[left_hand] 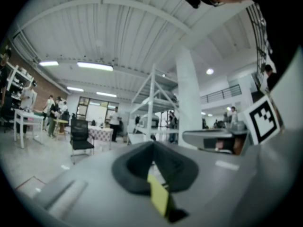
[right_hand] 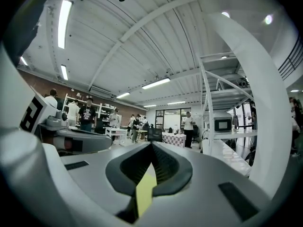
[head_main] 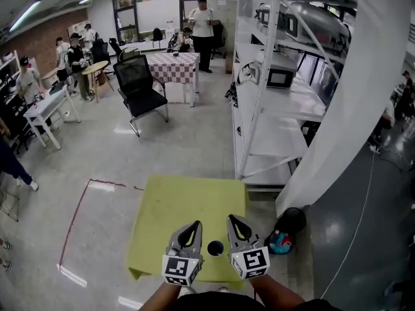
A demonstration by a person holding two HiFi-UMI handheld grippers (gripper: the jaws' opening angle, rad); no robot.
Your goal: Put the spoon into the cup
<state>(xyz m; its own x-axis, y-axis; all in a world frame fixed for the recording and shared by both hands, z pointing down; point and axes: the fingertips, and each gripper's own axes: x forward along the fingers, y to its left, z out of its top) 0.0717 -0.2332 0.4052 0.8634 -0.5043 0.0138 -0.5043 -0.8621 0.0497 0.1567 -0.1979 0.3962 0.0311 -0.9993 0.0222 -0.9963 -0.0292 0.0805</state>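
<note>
A small dark cup (head_main: pixel 214 247) stands on the yellow-green table (head_main: pixel 188 206) near its front edge. It sits between my two grippers. No spoon shows in any view. My left gripper (head_main: pixel 195 226) is held just left of the cup, its jaws shut with nothing between them. My right gripper (head_main: pixel 231 219) is just right of the cup, also shut and holding nothing. Both point forward and level: the left gripper (left_hand: pixel 152 145) and the right gripper (right_hand: pixel 152 145) look out across the room, with only a sliver of yellow table showing below the closed tips.
A white shelving rack (head_main: pixel 272 109) and a white pillar (head_main: pixel 343 115) stand to the right of the table. A black and blue bag (head_main: pixel 285 230) lies on the floor by the table's right side. A black chair (head_main: pixel 142 86), a checkered table (head_main: pixel 172 67) and several people are farther back.
</note>
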